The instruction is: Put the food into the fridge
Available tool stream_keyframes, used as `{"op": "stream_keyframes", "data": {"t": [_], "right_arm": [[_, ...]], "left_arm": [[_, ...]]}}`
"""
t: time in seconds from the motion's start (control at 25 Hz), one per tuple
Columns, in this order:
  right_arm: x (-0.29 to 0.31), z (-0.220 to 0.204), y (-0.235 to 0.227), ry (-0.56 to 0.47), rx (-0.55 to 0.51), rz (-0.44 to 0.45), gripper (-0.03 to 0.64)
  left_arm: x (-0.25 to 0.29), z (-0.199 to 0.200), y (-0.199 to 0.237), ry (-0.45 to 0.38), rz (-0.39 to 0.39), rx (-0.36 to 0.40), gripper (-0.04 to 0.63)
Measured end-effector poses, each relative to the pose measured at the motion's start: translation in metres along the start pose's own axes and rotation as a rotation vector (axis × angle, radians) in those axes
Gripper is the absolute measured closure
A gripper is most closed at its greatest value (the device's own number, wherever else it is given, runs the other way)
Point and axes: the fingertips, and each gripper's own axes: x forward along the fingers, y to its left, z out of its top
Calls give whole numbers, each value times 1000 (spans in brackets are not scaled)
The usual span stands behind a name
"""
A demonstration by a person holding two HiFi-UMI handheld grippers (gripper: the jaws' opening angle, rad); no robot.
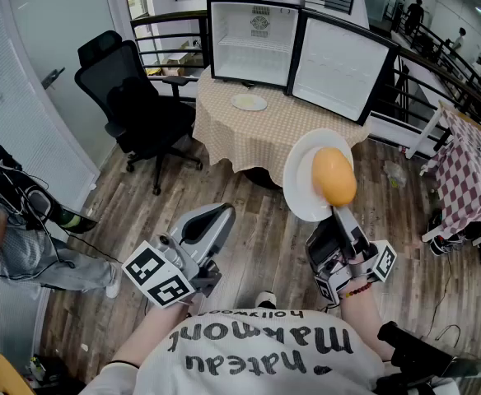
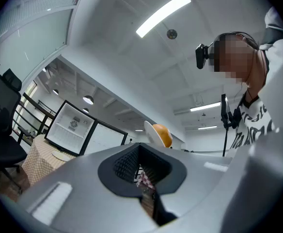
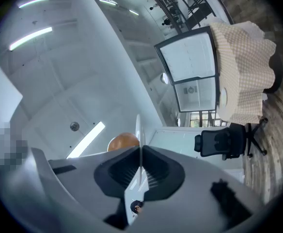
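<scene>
My right gripper [image 1: 338, 214] is shut on the rim of a white plate [image 1: 301, 179], held up and tilted over the wooden floor. A rounded orange-yellow piece of food [image 1: 333, 176] lies on the plate. In the right gripper view the plate's edge [image 3: 138, 130] stands between the pads, with the food [image 3: 123, 141] to its left. My left gripper [image 1: 222, 214] is shut and holds nothing, low at the left. The small white fridge [image 1: 251, 44] stands open on the round checked table [image 1: 298, 130], its door [image 1: 339, 68] swung to the right.
A second white plate [image 1: 249, 102] lies on the table in front of the fridge. A black office chair [image 1: 137, 105] stands left of the table. A person [image 1: 14, 220] stands at the far left. A red-checked table [image 1: 471, 183] is at the right, and railings run behind.
</scene>
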Motion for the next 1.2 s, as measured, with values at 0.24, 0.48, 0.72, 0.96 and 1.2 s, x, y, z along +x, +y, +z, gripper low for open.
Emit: {"op": "stream_keyframes", "data": {"t": [0.24, 0.48, 0.72, 0.96, 1.2], "right_arm": [[10, 13, -10, 3, -2, -1, 588], [25, 32, -17, 37, -9, 28, 588], [46, 50, -32, 92, 13, 77, 588], [61, 64, -54, 128, 48, 80, 588], [73, 78, -69, 114, 50, 82, 588]], "left_arm": [[16, 0, 13, -5, -4, 0, 591], [43, -3, 30, -14, -7, 4, 591], [70, -6, 50, -20, 3, 26, 591], [84, -9, 72, -40, 37, 49, 591], [90, -13, 91, -28, 52, 50, 591]]}}
